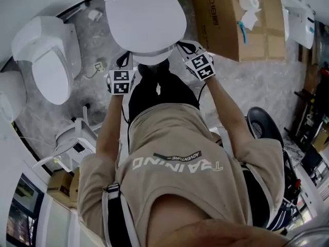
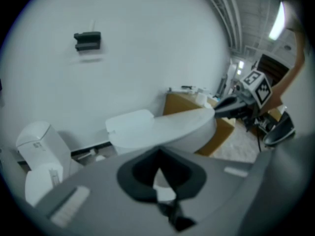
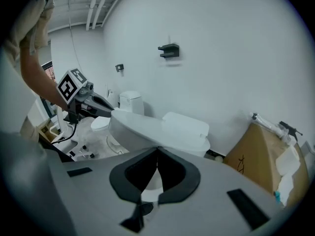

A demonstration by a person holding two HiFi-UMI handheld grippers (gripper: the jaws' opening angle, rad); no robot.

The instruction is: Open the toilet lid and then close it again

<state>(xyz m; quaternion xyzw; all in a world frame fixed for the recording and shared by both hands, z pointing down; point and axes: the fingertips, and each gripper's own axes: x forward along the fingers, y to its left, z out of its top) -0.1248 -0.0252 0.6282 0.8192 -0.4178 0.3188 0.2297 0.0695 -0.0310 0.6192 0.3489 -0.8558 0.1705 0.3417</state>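
Two-handed, addressing the white oval plastic toilet lid (image 1: 146,19), lying nearly flat straight ahead, long axis pointing away from the fingers (image 2: 142,173). Resting left gripper (image 1: 124,59) and right gripper (image 1: 183,46) against opposite sides of the lid's front rim, equally near, fingers clenched, grasping nothing.

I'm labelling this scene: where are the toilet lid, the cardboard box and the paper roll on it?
toilet lid (image 1: 144,17), head view, centre of its top.
cardboard box (image 1: 218,27), head view, bare brown top face.
paper roll (image 1: 250,2), head view, its round white body.
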